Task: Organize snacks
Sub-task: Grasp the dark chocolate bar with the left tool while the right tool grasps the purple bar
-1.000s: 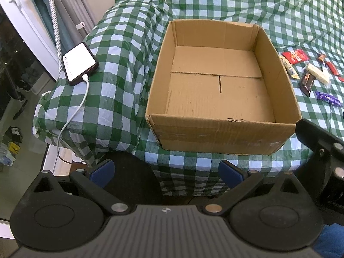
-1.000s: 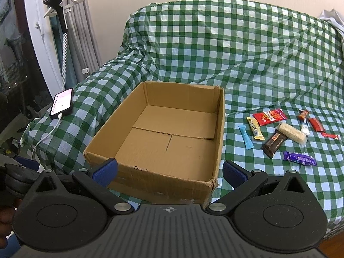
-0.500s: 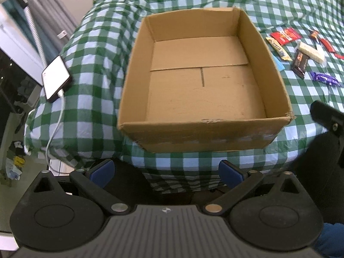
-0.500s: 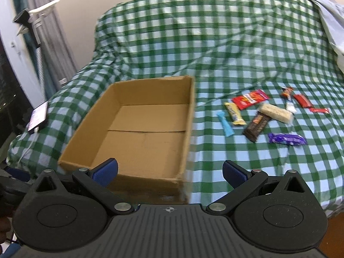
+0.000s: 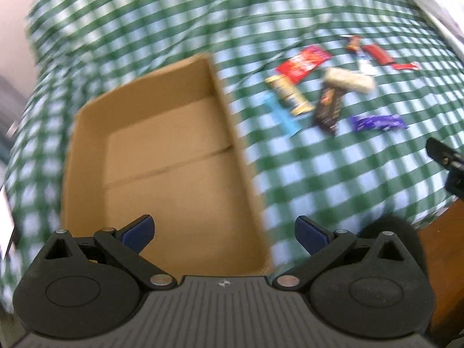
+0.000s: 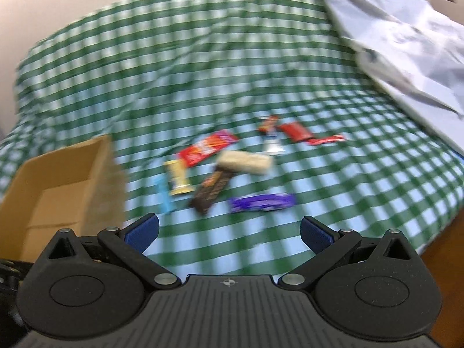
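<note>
Right now my right gripper [image 6: 229,230] is spread wide and empty above the checked cloth [image 6: 333,217], my left gripper [image 5: 223,229] likewise over the empty cardboard box [image 5: 174,174]. The purple bar [image 6: 262,202] lies nearest, clear of the other wrappers, so I'd straddle its narrow width before closing.

green-checked cloth [image 6: 203,58] | pale grey fabric [image 6: 406,37] (rumpled, upper right) | phone edge [image 5: 5,217]

One cardboard box [image 5: 174,156] stands at the left. Nine wrapped snacks lie to its right. Both views are blurred.
</note>
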A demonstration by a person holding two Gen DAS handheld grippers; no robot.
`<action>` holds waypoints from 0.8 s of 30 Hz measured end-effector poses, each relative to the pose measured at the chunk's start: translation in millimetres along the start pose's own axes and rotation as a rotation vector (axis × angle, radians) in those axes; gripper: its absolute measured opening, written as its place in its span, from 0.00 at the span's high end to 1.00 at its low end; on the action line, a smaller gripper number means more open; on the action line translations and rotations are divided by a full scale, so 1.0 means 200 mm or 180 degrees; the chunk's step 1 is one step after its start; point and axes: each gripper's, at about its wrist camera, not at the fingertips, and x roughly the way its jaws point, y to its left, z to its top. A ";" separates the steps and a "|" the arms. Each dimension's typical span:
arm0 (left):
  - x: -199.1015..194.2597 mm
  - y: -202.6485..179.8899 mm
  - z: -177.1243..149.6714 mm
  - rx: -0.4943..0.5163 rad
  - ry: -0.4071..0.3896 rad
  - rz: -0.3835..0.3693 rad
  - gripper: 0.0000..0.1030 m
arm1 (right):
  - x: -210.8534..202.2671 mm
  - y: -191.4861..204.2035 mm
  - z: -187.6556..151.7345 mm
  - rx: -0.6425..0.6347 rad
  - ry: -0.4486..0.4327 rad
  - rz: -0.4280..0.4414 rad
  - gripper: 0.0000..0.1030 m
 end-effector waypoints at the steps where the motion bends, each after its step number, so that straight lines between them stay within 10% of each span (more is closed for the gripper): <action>1: 0.04 -0.05 0.06 0.0050 0.0000 -0.0018 0.00 | 0.05 -0.07 0.02 0.0020 -0.0007 -0.0048 0.00; 15: 0.86 -0.67 0.80 0.0805 0.0453 -0.0541 0.00 | 0.98 -0.42 0.07 -0.1475 0.0435 0.0461 0.00; 24: 1.21 -0.87 0.96 0.1029 0.0566 -0.0624 0.14 | 1.32 -0.43 0.05 -0.1507 0.0545 0.0857 0.01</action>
